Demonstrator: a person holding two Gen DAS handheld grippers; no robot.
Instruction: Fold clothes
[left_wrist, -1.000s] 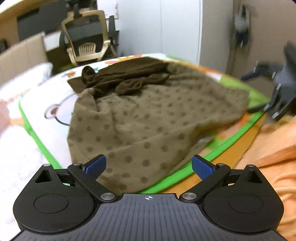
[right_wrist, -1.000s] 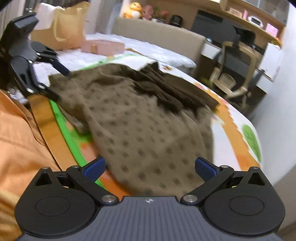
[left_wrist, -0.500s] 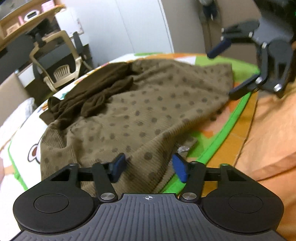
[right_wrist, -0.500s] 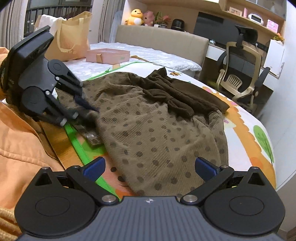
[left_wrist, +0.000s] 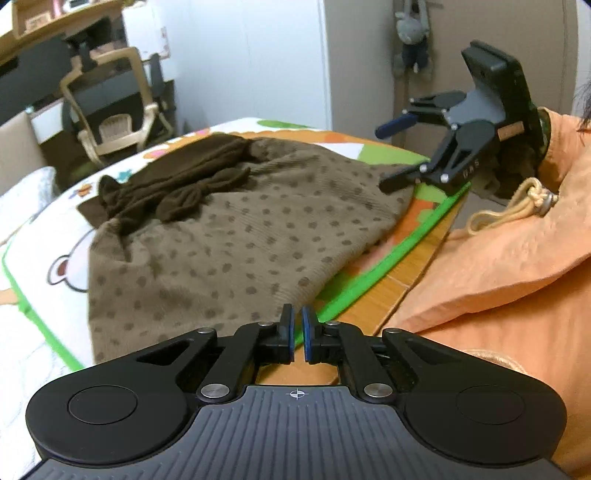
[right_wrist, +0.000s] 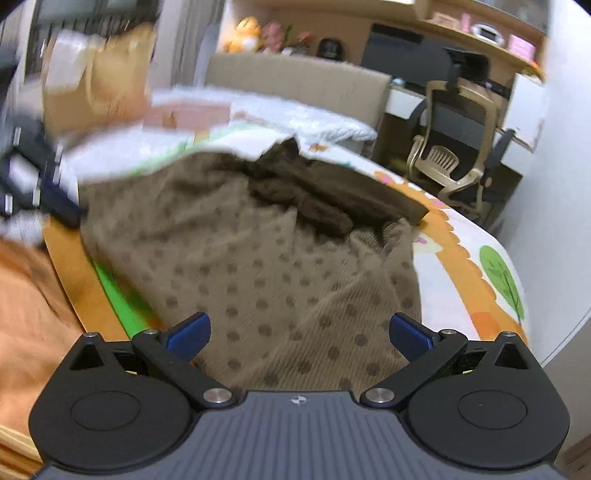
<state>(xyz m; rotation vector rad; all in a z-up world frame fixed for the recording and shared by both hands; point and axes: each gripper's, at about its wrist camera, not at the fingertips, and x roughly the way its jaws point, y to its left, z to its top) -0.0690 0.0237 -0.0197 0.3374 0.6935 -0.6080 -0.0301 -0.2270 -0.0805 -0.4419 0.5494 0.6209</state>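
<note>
An olive-brown dotted corduroy garment (left_wrist: 229, 251) (right_wrist: 266, 280) lies spread on a cartoon play mat (left_wrist: 70, 266), with a dark brown bunched part (left_wrist: 184, 181) (right_wrist: 321, 188) at its far end. My left gripper (left_wrist: 297, 332) is shut at the garment's near corner, and the hem runs right into its blue pads (left_wrist: 287, 328). In the right wrist view the left gripper (right_wrist: 62, 206) shows as a blur at the left edge, touching that corner. My right gripper (right_wrist: 299, 334) (left_wrist: 384, 157) is open and hangs over the hem's other corner, holding nothing.
A person's orange jacket (left_wrist: 498, 280) fills the near right side. A wooden edge (left_wrist: 384, 299) runs beside the mat's green border (left_wrist: 369, 273). An office chair (right_wrist: 454, 158) stands past the mat. A tote bag (right_wrist: 96, 85) and a pink box (right_wrist: 188, 114) sit far left.
My left gripper went from wide open to shut at the garment's near corner and drew it leftward. The right gripper stayed open and lifted away to the right.
</note>
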